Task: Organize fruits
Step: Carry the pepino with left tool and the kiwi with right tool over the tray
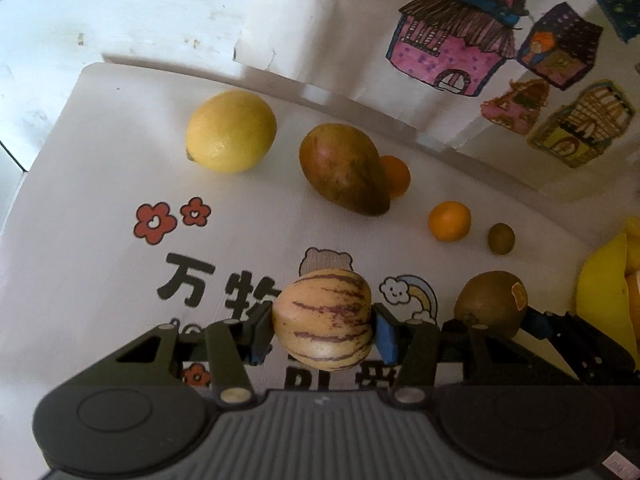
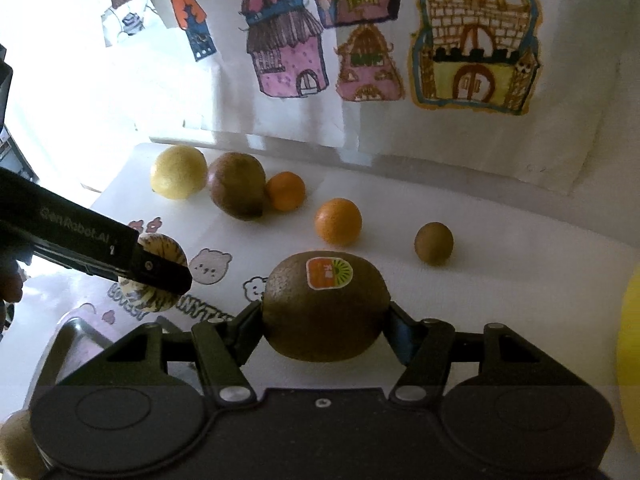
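Left wrist view: the left tool [image 1: 325, 322] squeezes a striped pepino melon [image 1: 325, 316] from both sides, lifted above the white surface [image 1: 100, 184] so it can go to a new spot. It is cream with purple stripes.

Right wrist view: the right tool [image 2: 325, 314] pinches a big brown kiwi [image 2: 325, 308] with a sticker. A lemon [image 2: 179, 172], mango [image 2: 237, 185], two oranges [image 2: 338, 221] and a small kiwi [image 2: 434, 243] sit in a row behind.

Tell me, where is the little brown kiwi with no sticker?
The small kiwi sits alone on the white table, toward the right in both views, just right of the nearer orange and beyond the big stickered kiwi held in the right gripper.
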A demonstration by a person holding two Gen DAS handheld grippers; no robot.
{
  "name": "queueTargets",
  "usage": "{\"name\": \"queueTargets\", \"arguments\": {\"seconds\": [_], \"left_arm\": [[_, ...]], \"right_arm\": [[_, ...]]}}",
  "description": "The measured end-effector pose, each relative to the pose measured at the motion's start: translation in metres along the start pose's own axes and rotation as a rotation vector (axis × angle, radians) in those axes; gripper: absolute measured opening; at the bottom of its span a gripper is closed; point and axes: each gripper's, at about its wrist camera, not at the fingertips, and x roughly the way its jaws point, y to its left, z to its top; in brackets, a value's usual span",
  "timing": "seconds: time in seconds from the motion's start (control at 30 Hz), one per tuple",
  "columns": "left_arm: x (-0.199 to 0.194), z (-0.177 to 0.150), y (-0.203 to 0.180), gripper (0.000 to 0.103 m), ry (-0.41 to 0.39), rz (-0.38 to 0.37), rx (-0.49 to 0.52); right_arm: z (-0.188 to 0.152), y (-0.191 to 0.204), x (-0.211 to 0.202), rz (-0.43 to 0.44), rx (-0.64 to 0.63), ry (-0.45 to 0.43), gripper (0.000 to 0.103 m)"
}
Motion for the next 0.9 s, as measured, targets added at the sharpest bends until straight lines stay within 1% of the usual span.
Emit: {"name": "queueTargets", "arguments": {"seconds": [0.17, 0.4, 0.53, 0.9], "left_arm": [[-0.014, -0.010, 0.006, 0.056, -0.012, -0.006, 0.002], [-0.037, -0.022, 0.020, 0.056, -0.036, 0.006, 0.010], [-0.051, -0.032, 0.028, 0.056, -0.051, 0.005, 0.015], [-0.073, -0.067, 0.052, 0.056, -0.048, 0.006, 0.009]], "right_arm": [[-0.003, 0.007, -0.017, -0.001, -0.003, -0.019, 0.066], [-0.010, 0.023, -0.041, 0.002, -0.007, -0.045, 0.066], [-0.015, 0.037, -0.052, 0.010, -0.018, -0.059, 0.066], [-0.036, 0.079, -0.079, 0.039, -0.050, -0.071, 0.066]]}}
